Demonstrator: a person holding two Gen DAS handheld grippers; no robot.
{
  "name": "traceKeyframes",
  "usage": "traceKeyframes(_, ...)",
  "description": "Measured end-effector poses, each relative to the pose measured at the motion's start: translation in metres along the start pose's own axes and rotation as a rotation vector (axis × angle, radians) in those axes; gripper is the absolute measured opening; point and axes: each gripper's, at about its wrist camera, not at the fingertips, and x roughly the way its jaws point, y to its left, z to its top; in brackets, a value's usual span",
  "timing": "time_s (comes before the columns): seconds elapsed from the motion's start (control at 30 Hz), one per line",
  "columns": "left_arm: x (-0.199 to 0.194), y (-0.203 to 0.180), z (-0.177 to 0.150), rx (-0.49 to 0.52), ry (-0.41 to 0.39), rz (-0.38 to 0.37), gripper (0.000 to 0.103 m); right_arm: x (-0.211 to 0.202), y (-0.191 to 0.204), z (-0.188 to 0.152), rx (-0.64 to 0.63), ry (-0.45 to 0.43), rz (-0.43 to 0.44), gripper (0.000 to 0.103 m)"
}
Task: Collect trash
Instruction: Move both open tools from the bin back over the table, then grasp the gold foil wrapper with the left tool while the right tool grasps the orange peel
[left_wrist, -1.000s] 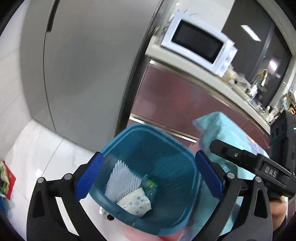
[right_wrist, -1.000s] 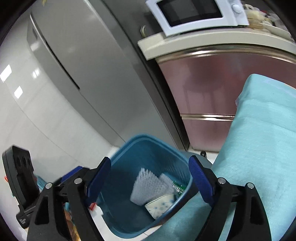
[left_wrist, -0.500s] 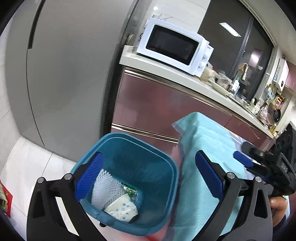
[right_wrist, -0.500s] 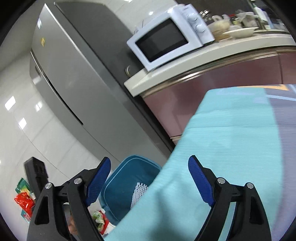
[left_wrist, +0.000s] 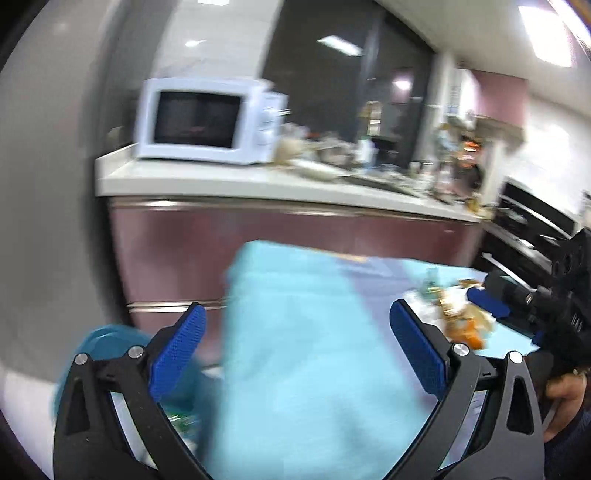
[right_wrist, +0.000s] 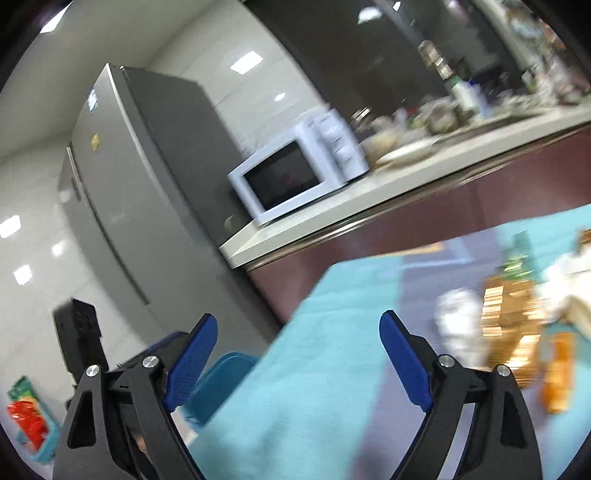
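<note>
Left wrist view, blurred: left gripper (left_wrist: 297, 345) w/ jaws spread wide, nothing btwn the 2 blue pads. Behind them a table under a light-blue cloth (left_wrist: 295, 332) fills centre frame. Teal trash bin (left_wrist: 107, 343) sits lower left, beside the table edge, partly hidden by the left finger; some litter shows inside it. Scraps of trash (left_wrist: 458, 317) (orange, green, gold) lie on the cloth at mid right, next to the right gripper (left_wrist: 491, 301), whose state I can't tell here. White microwave (left_wrist: 207, 122) on the counter (left_wrist: 258, 181), upper left.

Right wrist view: right gripper (right_wrist: 297, 343) also wide open, empty. Trash pile (right_wrist: 513, 317) at right on the cloth; bin at bottom left-centre. Grey fridge (right_wrist: 122, 192) at left.
</note>
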Motion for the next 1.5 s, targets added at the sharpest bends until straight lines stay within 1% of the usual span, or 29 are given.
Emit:
traceKeyframes(0.07,0.006,-0.036,0.004,0.028,-0.014,-0.088,0.097,-0.02,-0.009,-0.001,0.007,-0.03,-0.057,0.088)
traceKeyframes(0.17,0.017,-0.077,0.003,0.057,-0.012,-0.171,0.097,-0.047,-0.026,-0.01,0.031,-0.055,-0.126,0.089)
traceKeyframes(0.3,0.034,-0.111,-0.005,0.061,0.036,-0.186,0.097,-0.079,-0.043,-0.021,0.05,-0.081,-0.202,0.089)
traceKeyframes(0.37,0.039,-0.127,-0.01,0.083,0.042,-0.167,0.097,-0.093,-0.049,-0.026,0.045,-0.1,-0.221,0.089)
traceKeyframes(0.5,0.05,-0.148,-0.015,0.107,0.072,-0.141,0.097,-0.095,-0.053,-0.031,0.044,-0.099,-0.242,0.089)
traceKeyframes(0.57,0.063,-0.15,-0.011,0.109,0.089,-0.129,0.097,-0.095,-0.05,-0.035,0.02,-0.091,-0.24,0.089)
traceKeyframes(0.77,0.073,-0.163,-0.013,0.139,0.119,-0.1,0.097,-0.101,-0.042,-0.045,-0.063,-0.082,-0.251,0.091)
traceKeyframes(0.93,0.067,-0.183,-0.017,0.154,0.12,-0.102,0.097,-0.118,-0.045,-0.05,-0.1,-0.099,-0.29,0.093)
traceKeyframes(1.13,0.068,-0.206,-0.028,0.175,0.146,-0.109,0.097,-0.136,-0.061,-0.05,-0.1,-0.131,-0.333,0.094)
traceKeyframes(1.3,0.067,-0.216,-0.031,0.191,0.125,-0.086,0.097,-0.143,-0.074,-0.046,-0.092,-0.147,-0.35,0.095)
traceKeyframes(1.4,0.064,-0.218,-0.027,0.208,0.099,-0.05,0.097,-0.143,-0.08,-0.041,-0.098,-0.151,-0.367,0.095)
traceKeyframes(1.5,0.06,-0.216,-0.021,0.203,0.075,-0.047,0.097,-0.143,-0.084,-0.037,-0.129,-0.16,-0.389,0.096)
